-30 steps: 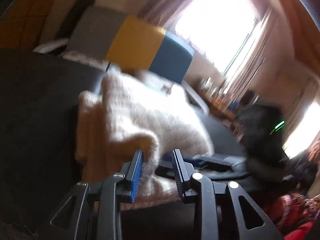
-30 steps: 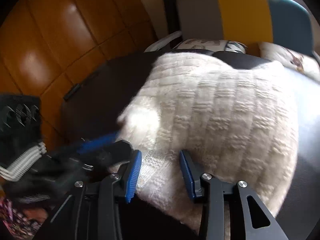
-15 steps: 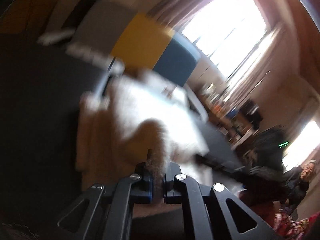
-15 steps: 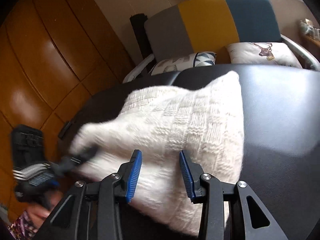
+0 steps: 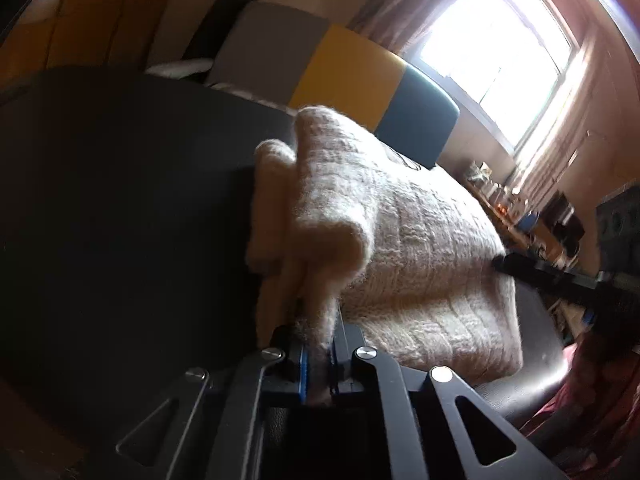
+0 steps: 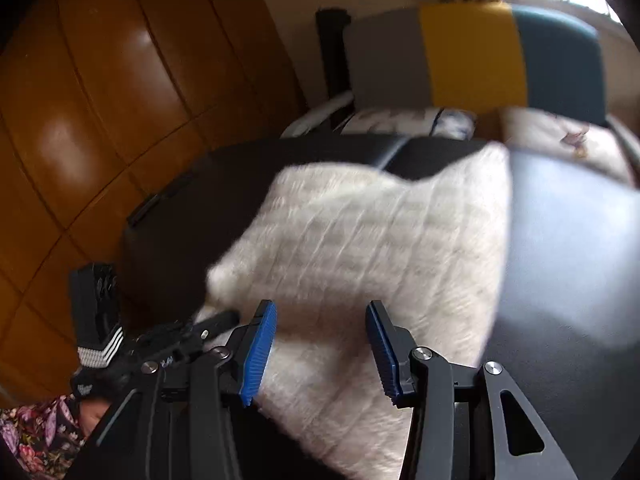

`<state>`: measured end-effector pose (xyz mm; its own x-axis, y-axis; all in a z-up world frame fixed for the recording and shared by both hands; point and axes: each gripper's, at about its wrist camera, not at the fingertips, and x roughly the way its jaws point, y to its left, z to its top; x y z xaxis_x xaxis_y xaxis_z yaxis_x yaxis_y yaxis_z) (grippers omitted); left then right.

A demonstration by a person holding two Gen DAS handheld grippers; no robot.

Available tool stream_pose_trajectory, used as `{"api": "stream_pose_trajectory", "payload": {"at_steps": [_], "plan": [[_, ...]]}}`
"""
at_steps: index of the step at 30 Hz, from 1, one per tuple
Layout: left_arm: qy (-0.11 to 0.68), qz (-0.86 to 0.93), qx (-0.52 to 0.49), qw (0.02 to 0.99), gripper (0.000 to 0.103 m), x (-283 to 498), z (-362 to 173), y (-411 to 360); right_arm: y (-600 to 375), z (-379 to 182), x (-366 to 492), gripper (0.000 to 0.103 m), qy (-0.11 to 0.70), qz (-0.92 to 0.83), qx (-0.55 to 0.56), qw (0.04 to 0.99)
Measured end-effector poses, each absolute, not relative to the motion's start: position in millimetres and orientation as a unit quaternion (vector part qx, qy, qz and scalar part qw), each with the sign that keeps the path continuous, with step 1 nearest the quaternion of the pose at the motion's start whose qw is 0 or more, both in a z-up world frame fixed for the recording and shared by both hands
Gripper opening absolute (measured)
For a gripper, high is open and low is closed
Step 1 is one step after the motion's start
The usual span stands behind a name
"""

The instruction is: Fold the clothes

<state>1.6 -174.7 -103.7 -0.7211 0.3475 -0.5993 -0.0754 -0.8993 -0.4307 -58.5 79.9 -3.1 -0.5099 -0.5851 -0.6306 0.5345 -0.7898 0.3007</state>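
While the cream knitted sweater (image 5: 400,240) is already laid in a partly folded bundle on the black worktop (image 5: 120,200), its near corner is clamped in the left tool (image 5: 318,364), the right tool (image 6: 320,344) is held released above it, and a last fold is judged to be left.

A lived-in home room is indicated; a sofa (image 6: 472,60) panelled in grey, yellow and teal is seen with printed cushions (image 6: 408,120) on its seat; glossy wooden wardrobe doors (image 6: 100,100) are shown on one side; a curtained window (image 5: 500,52) and a cluttered shelf (image 5: 516,208) are visible.
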Motion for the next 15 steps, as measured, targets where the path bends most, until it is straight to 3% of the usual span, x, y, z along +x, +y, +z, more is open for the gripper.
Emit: {"api": "stream_pose_trajectory", "payload": {"at_steps": [5,7,15], "plan": [[-0.265,0.892,-0.339,0.139,0.008,8.2,-115.3,-192.3,121.8,4.7,-78.8,0.047,-0.092,-0.893,0.366,0.247],[-0.286,0.889,-0.330,0.136,0.009,22.7,-106.2,-209.6,131.3,4.4,-84.5,0.032,-0.093,-0.893,0.369,0.240],[-0.295,0.887,-0.329,0.136,0.009,22.4,-111.8,-210.9,77.0,-12.0,-116.4,0.032,0.040,-0.892,0.369,0.258]]}}
